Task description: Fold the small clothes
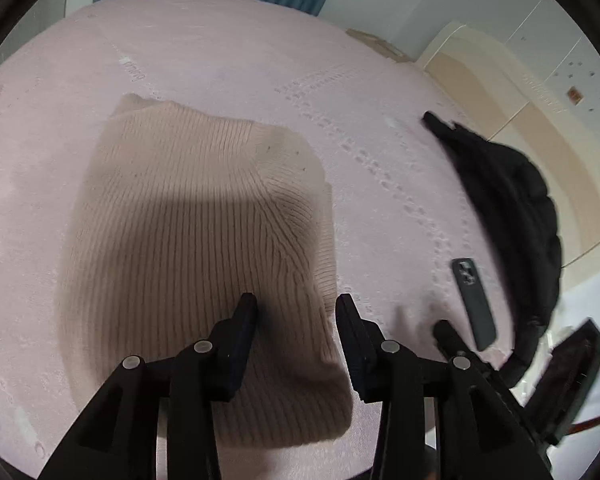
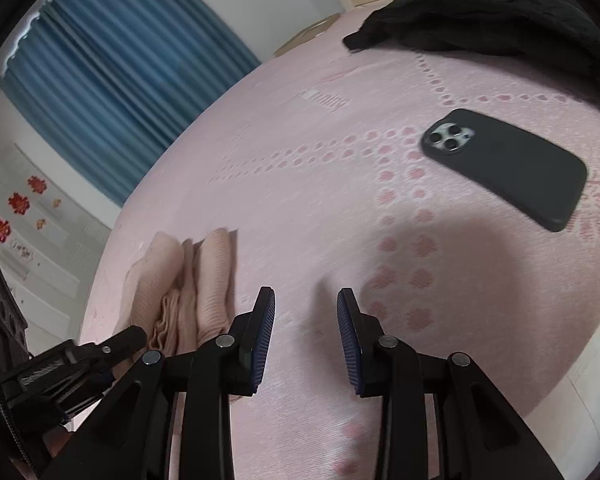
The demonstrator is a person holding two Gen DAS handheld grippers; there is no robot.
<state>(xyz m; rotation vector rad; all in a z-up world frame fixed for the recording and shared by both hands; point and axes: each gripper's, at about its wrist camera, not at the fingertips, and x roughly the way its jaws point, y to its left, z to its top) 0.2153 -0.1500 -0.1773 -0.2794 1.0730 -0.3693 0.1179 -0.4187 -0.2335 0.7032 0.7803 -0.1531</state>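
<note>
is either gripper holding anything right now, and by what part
Nothing is held. The left gripper hangs with open jaws above the folded beige knit; the right gripper is open over the bare pink bedspread.

**A bedroom in a home**

The setting is a bedroom, and the pink bedspread point(image 2: 340, 208) with its woven flower and dot pattern is the landmark that shows it: it covers a wide, soft surface filling both views. Beyond its far edge hangs a pleated blue curtain point(image 2: 112, 92) against a pale wall. Past one side of the bedspread stands a cream, curved headboard point(image 1: 512, 120). On the bedspread lie everyday belongings: a folded beige knit point(image 1: 196, 264), a dark phone point(image 2: 508, 168) face down, and a black jacket point(image 1: 512, 216) near the headboard side. Red flower stickers point(image 2: 18, 204) decorate the white furniture beside the curtain.
</note>
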